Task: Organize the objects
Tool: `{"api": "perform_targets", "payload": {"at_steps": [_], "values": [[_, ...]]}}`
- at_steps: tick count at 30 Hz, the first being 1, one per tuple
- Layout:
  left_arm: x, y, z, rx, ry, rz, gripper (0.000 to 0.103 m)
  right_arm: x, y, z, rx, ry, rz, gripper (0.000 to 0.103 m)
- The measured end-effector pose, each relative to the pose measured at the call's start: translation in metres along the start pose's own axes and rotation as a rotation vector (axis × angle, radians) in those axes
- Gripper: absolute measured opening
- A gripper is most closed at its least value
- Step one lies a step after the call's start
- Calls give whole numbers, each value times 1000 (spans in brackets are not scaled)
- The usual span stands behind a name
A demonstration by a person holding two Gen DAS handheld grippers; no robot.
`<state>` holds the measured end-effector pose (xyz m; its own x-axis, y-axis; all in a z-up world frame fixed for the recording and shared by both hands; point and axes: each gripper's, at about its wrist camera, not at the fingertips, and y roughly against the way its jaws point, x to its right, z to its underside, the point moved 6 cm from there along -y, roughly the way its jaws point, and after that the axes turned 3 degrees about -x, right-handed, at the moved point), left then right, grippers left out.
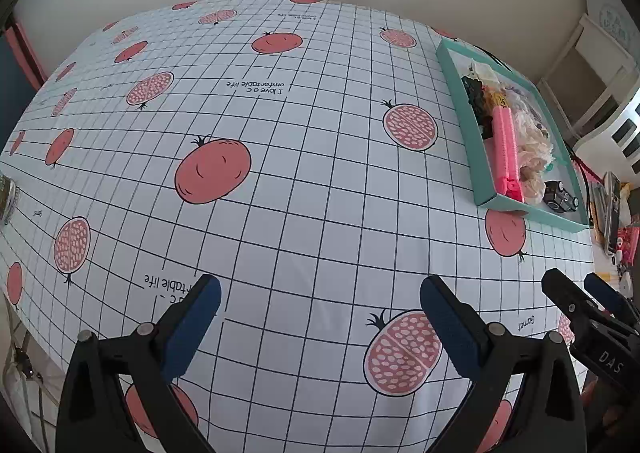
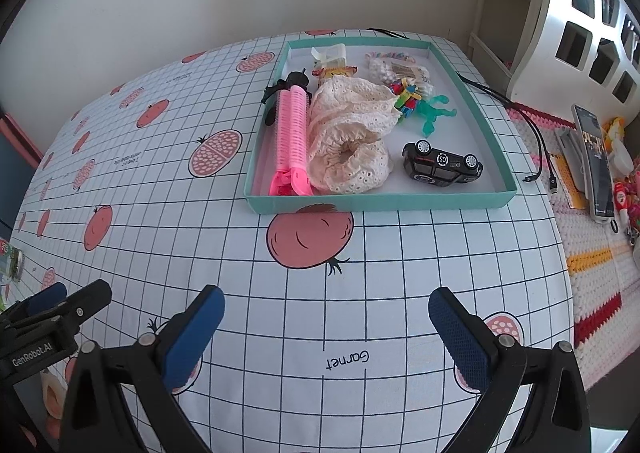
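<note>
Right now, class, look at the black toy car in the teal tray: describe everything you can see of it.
The black toy car lies upside down, its underside and silver-hubbed wheels facing up, a round white mark on its belly. It looks like glossy plastic or metal with red trim along one edge. It rests on the white floor of the teal tray, in the near right corner, apart from the cream lace cloth to its left and the green figure behind. Nothing grips it.
</note>
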<state>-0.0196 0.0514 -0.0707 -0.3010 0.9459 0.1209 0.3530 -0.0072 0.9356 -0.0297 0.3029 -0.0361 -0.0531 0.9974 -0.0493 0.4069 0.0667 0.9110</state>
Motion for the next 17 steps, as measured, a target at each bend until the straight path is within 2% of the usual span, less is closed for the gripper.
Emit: {"api": "perform_targets", "payload": {"at_steps": [7, 17], "values": [[0, 3, -2, 16, 21, 9, 100, 1, 1, -1, 4, 0, 4, 103], [2, 5, -2, 36, 9, -22, 100, 1, 1, -1, 4, 3, 5, 103]]}}
